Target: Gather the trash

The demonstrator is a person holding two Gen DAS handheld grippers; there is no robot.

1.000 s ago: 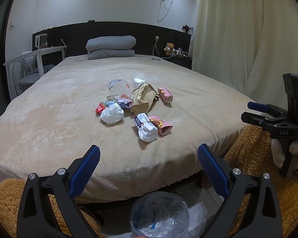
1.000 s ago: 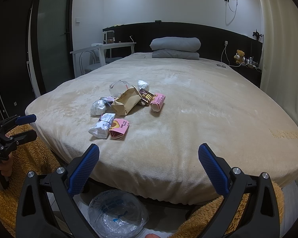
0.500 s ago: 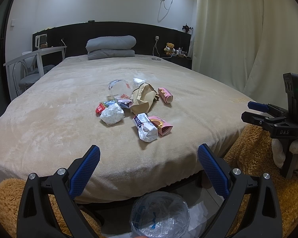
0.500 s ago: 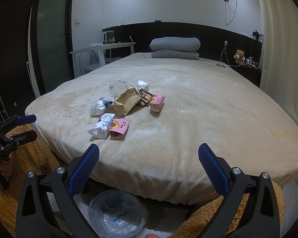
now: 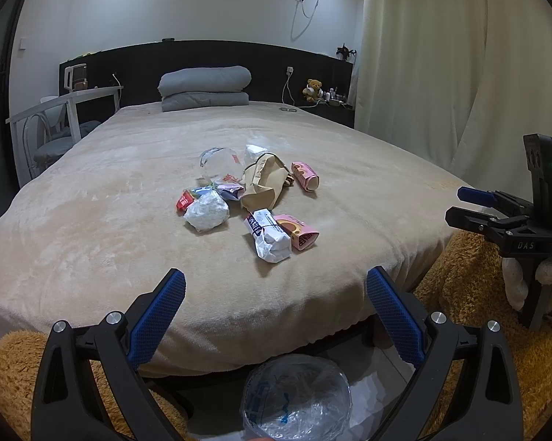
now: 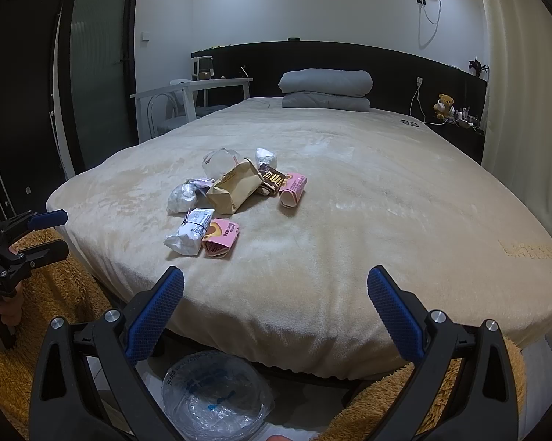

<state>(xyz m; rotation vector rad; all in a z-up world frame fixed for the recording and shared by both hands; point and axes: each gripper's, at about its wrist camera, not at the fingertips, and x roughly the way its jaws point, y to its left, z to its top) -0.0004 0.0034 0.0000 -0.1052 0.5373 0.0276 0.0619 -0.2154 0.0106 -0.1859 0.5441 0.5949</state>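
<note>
Trash pile (image 5: pixel 250 198) seen mid-bed on beige blanket (image 5: pixel 92 228), approx 9 pcs, clustered w/ some touching. Items noted: crumpled brown paper bag (image 5: pixel 263 183) at centre; clear plastic bag (image 5: pixel 217 161) behind it; white crumpled wad (image 5: pixel 206 213) at left; white wrapper (image 5: pixel 268 240) touching pink carton (image 5: pixel 298 231) nearest bed edge; 2nd pink carton (image 5: pixel 304 175) at right; small red packet (image 5: pixel 184 200). Left gripper (image 5: pixel 276 301) held wide, empty, short of bed edge. Right gripper (image 6: pixel 276 301) likewise spread wide, nothing held. Bin w/ clear liner (image 5: pixel 296 397) seen on floor below grippers.
</note>
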